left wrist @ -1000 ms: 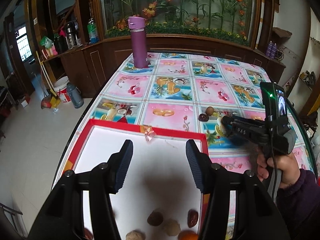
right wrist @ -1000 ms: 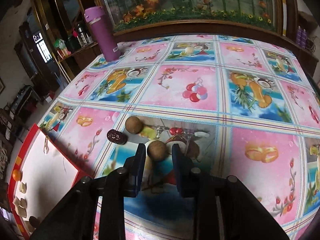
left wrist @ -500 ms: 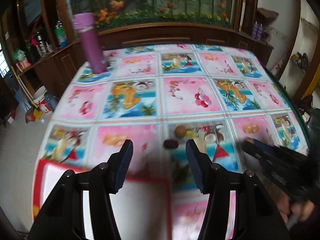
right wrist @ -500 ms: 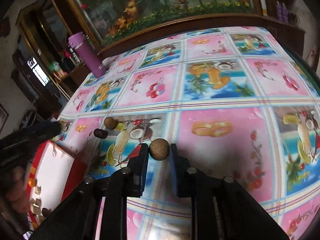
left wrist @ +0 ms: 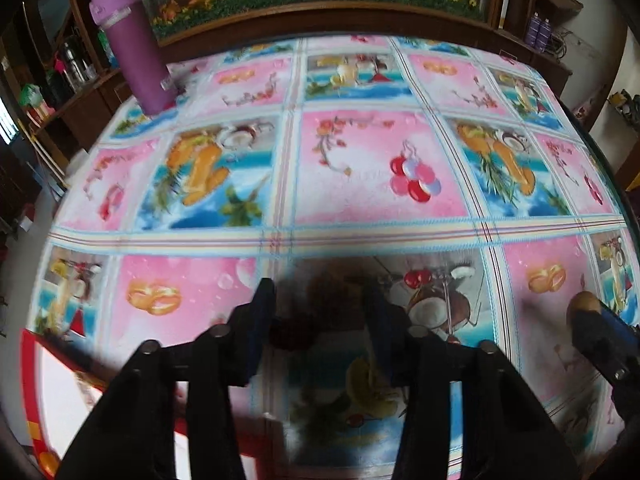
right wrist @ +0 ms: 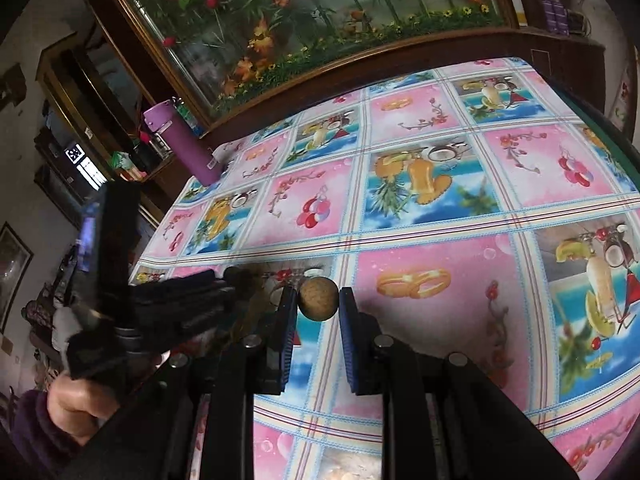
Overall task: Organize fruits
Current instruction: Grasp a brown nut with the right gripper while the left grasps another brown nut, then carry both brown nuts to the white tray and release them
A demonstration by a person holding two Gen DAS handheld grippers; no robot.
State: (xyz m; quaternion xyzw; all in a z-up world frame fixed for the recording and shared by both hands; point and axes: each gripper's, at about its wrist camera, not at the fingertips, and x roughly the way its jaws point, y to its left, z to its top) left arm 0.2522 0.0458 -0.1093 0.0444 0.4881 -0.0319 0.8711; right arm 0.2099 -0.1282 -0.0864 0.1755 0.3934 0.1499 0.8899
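Note:
My right gripper [right wrist: 319, 308] is shut on a round tan fruit [right wrist: 319, 299] and holds it above the fruit-print tablecloth; the fruit also shows at the right edge of the left wrist view [left wrist: 585, 303]. My left gripper [left wrist: 320, 316] is open, low over the table, with a dark red fruit [left wrist: 292, 332] between its fingers, near the left one. A brown fruit [left wrist: 332, 288] lies just beyond it, blurred. The red-rimmed white tray [left wrist: 32, 364] is at the lower left. The left gripper also shows in the right wrist view [right wrist: 188, 300].
A purple bottle [left wrist: 134, 46] stands at the table's far left corner; it also shows in the right wrist view [right wrist: 182, 144]. A wooden cabinet with a glass flower display [right wrist: 320, 12] runs behind the table. The table edge curves at the right [left wrist: 600, 152].
My left gripper has moved from over the tray forward and right to the dark red fruit. My right gripper has closed on the tan fruit, lifted it and carried it right.

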